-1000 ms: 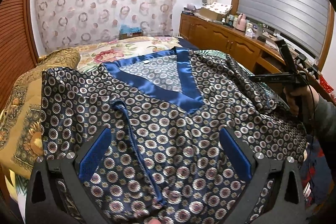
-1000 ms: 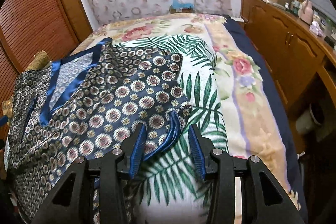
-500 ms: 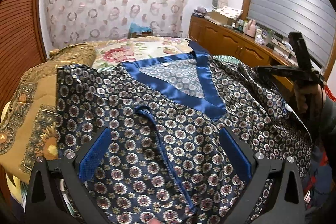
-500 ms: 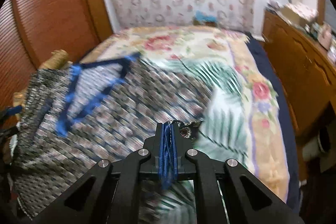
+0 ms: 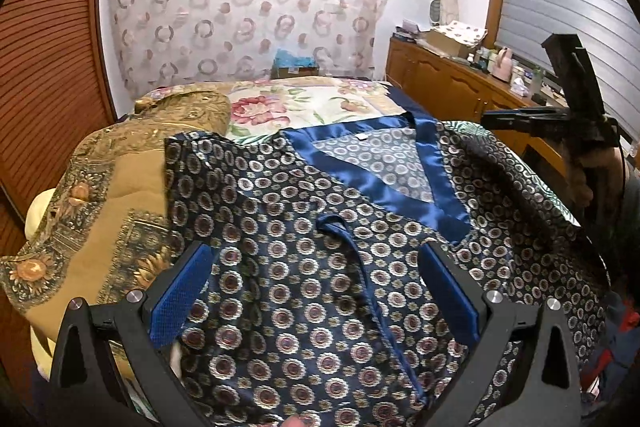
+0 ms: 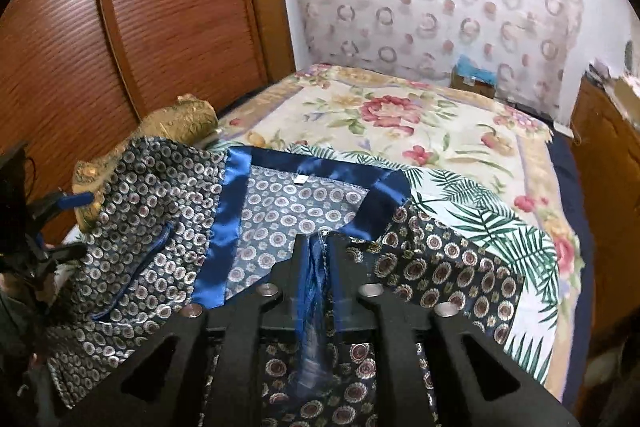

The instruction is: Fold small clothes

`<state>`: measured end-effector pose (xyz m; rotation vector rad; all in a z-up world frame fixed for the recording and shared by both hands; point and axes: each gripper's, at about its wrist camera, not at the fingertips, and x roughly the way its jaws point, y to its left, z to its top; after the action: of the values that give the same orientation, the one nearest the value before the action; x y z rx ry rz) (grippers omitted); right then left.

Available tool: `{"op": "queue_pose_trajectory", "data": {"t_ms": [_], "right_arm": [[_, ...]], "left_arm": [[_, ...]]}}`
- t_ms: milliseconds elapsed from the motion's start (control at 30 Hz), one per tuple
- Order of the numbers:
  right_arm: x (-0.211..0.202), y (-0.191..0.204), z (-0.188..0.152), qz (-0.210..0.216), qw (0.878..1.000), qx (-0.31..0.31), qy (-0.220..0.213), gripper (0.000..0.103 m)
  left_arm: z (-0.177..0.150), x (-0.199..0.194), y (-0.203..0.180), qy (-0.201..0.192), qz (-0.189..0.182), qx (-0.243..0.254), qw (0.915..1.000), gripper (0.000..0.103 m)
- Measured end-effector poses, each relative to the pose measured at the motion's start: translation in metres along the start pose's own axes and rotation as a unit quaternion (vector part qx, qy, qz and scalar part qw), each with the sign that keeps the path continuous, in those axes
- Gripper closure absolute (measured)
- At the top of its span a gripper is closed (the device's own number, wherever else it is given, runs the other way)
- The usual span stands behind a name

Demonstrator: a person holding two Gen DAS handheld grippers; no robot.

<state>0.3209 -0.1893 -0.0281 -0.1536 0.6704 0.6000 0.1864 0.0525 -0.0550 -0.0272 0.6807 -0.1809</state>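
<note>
A navy circle-patterned garment with a blue satin collar lies spread on the bed. My left gripper hovers open over its front, where a thin blue cord lies, and nothing is between its pads. My right gripper holds the blue-trimmed sleeve edge, carried over the garment to just below the collar. Its jaws are opening with the fabric still bunched between them. The folded sleeve trails to the right. The right gripper also shows at the far right of the left wrist view.
A gold patterned pillow lies left of the garment. The floral bedspread stretches beyond it. A wooden cabinet with clutter runs along the right wall, and a wooden slatted door stands on the left.
The right gripper closed on the sleeve's blue hem, then lifted and carried it leftward over the garment toward the collar. The left gripper drifted slightly and stayed open.
</note>
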Motion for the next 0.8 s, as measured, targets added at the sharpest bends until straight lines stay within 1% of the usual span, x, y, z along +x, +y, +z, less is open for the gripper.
{"op": "queue_pose_trajectory", "data": {"t_ms": [33,100,233,300,367,467,533,633,700,733,800], "right_arm": [[0.001,-0.003,-0.003,-0.004,1.000,0.003,-0.001,0.058],[0.000,-0.009,-0.007,-0.022,1.000,0.008,-0.007,0.045],[0.002,-0.022,-0.023,-0.055,0.998,0.026,0.003,0.044],[0.001,-0.034,-0.036,-0.082,0.996,0.036,0.016,0.044],[0.005,-0.045,-0.047,-0.100,0.994,0.046,0.029,0.044],[0.011,-0.055,-0.058,-0.118,0.991,0.052,0.038,0.044],[0.015,-0.058,-0.064,-0.131,0.989,0.053,0.041,0.044],[0.026,-0.063,-0.068,-0.141,0.987,0.057,0.046,0.044],[0.030,-0.069,-0.070,-0.143,0.986,0.065,0.049,0.044],[0.034,-0.068,-0.070,-0.144,0.986,0.067,0.048,0.044],[0.039,-0.069,-0.072,-0.147,0.985,0.069,0.052,0.044]], "left_arm": [[0.001,0.000,0.001,0.000,0.001,0.000,1.0000,0.000],[0.002,0.001,0.005,0.001,0.007,-0.001,1.0000,0.000],[0.006,0.001,0.017,0.001,0.021,0.001,0.9998,0.000],[0.009,0.001,0.021,0.002,0.027,0.001,0.9996,0.000],[0.012,0.002,0.027,0.006,0.037,0.003,0.9993,0.000],[0.017,0.005,0.037,0.011,0.047,0.006,0.9988,0.001],[0.020,0.007,0.043,0.013,0.047,0.005,0.9988,0.005],[0.025,0.014,0.051,0.021,0.045,0.003,0.9988,0.016],[0.029,0.022,0.056,0.030,0.040,0.001,0.9987,0.026],[0.031,0.027,0.059,0.034,0.044,0.000,0.9985,0.028],[0.034,0.033,0.060,0.041,0.050,0.004,0.9979,0.038]]}}
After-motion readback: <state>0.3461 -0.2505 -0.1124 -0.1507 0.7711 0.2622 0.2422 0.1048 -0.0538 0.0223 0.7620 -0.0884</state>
